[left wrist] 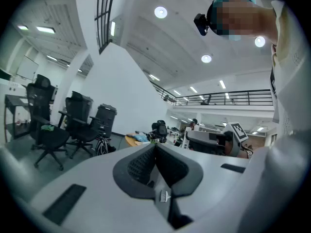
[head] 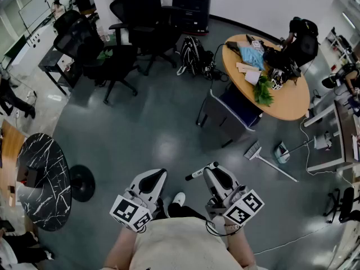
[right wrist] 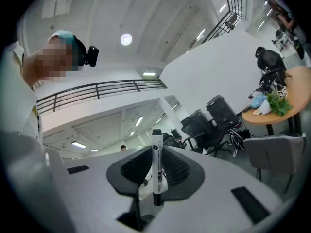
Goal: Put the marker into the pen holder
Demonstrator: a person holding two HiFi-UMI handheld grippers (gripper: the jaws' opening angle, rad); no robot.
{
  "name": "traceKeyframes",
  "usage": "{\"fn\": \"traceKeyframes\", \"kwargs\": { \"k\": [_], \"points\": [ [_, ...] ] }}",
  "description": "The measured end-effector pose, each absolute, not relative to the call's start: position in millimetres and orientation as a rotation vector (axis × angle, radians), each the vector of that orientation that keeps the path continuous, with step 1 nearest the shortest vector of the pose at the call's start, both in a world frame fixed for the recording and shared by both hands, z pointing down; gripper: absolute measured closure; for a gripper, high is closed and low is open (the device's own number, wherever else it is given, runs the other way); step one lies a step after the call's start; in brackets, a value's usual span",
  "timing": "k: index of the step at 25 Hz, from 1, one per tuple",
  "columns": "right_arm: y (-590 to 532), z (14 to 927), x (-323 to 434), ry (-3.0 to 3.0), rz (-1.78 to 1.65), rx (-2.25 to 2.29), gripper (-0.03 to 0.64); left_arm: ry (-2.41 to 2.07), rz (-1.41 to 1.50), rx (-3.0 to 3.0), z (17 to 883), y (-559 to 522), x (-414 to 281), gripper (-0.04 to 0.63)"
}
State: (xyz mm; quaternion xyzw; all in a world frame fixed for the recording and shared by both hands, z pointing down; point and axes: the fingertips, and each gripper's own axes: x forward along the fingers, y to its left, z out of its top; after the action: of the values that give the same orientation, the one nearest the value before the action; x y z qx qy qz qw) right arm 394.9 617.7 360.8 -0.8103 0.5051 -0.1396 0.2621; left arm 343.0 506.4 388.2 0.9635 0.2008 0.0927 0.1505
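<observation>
Gripping the marker (right wrist: 156,171) between its ribbed pads, the right tool (right wrist: 156,152) is closed on the barrel about its middle. The capped end stands clear beyond the tips and the other end sits down near the throat. On a round, smooth barrel that hold could let the marker pivot or slide if it is knocked, and it would then meet the holder's mouth at a slant. The left tool (left wrist: 155,148) has its jaws pressed together with nothing between them, so it is free but not placed to steady anything.

Both tools sit close against the person's body, above the floor (head: 152,139) and well apart from any counter. Far off, on the round wooden counter (head: 293,104), a small pale cup (head: 275,83) beside a green plant (head: 262,90) may be the pen holder, though it is too small to be sure.

Getting there is a risk in itself. A grey chair (head: 225,114) stands against the near side of that counter and a broom (head: 269,162) lies on the floor near the way, so a bump or stumble could jar the grip. The counter is also crowded, with a black bag (head: 301,41) near the cup. A clumsy descent could catch the rim and tip the cup, or drop the marker beside it
</observation>
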Motion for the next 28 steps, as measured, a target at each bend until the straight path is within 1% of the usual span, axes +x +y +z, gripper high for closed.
{"fn": "traceKeyframes", "kwargs": {
  "k": [5,13,20,28],
  "points": [
    [564,361,393,1.476,-0.423,-2.15,0.537,0.427,0.267,2.794,393,453,326,0.583],
    [455,360,356,1.701,-0.516,-2.026,0.537,0.114,0.2,2.791,393,352,270,0.583],
    [348,353,295,1.892,-0.551,-1.98,0.537,-0.096,0.119,2.766,390,256,197,0.583],
    [234,355,203,2.054,-0.614,-1.841,0.537,-0.309,0.032,2.779,385,152,94,0.583]
  ]
}}
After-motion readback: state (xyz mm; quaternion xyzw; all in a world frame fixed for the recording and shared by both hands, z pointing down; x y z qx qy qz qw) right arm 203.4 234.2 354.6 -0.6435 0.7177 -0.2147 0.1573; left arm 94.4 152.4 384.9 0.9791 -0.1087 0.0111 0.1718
